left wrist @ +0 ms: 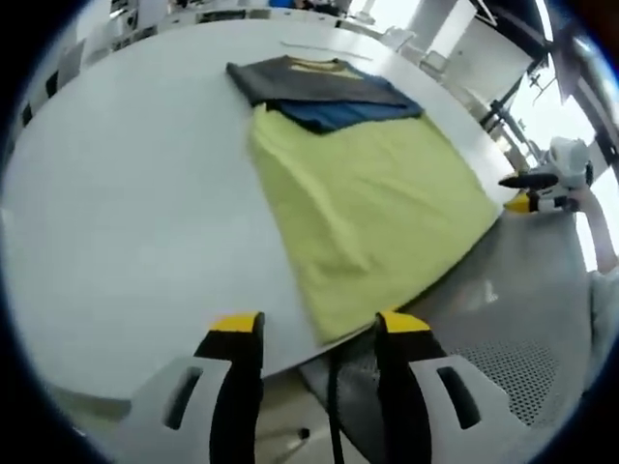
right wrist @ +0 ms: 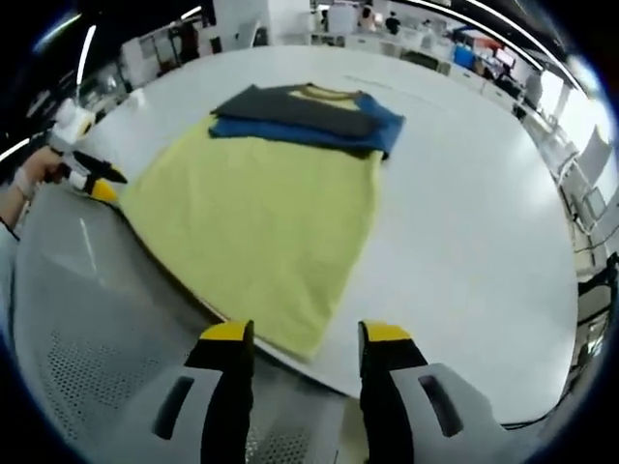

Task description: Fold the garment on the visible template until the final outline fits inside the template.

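Note:
A yellow-green garment [left wrist: 372, 208] lies flat on the white round table [left wrist: 126, 193], its hem at the near edge. Its blue and dark grey sleeves [left wrist: 319, 92] are folded across the top by the collar. My left gripper [left wrist: 319, 327] hangs open just off the table's near edge, at the hem's left corner, holding nothing. In the right gripper view the garment [right wrist: 261, 213] spreads the same way on the table [right wrist: 464, 193], and my right gripper [right wrist: 305, 333] stands open over the hem's right corner, empty. Each gripper shows in the other's view: right gripper [left wrist: 537, 188], left gripper [right wrist: 92, 179].
A grey perforated chair [left wrist: 503, 358] stands against the table's near edge between the two grippers, chair [right wrist: 77, 319]. A hand [right wrist: 24, 179] holds the left gripper. Desks, chairs and windows ring the room beyond the table. Bare tabletop lies on both sides of the garment.

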A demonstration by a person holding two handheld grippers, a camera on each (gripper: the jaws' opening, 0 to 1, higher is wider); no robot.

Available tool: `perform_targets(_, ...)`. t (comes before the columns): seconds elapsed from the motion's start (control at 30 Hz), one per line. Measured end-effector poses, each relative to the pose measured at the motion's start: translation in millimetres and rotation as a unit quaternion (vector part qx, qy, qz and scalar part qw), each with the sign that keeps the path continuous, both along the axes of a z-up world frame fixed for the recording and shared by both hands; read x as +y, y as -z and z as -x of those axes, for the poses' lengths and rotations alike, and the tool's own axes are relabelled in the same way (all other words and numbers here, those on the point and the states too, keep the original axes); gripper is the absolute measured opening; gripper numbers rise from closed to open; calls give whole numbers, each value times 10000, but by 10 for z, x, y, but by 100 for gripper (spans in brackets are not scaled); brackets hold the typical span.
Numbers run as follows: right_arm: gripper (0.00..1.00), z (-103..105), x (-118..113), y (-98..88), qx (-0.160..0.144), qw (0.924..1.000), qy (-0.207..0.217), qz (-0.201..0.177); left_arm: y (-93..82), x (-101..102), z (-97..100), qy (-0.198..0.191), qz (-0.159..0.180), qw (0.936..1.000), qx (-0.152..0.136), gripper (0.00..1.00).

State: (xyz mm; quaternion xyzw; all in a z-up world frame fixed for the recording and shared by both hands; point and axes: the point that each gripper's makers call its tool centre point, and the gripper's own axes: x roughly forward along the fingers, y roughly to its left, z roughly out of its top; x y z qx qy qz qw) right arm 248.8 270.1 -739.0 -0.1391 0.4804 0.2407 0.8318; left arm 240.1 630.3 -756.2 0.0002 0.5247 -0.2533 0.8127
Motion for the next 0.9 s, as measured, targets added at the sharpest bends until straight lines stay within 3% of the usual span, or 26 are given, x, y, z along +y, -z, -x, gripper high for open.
perform_targets(0.4,29,29,-40,116,241,9996,72,-91,23,7,14,46,-84,9999,85,35)
perform_targets(0.9,27,73,-66,243,464,9989,-48,29,44,3,19,247,-308,9992,104,28)
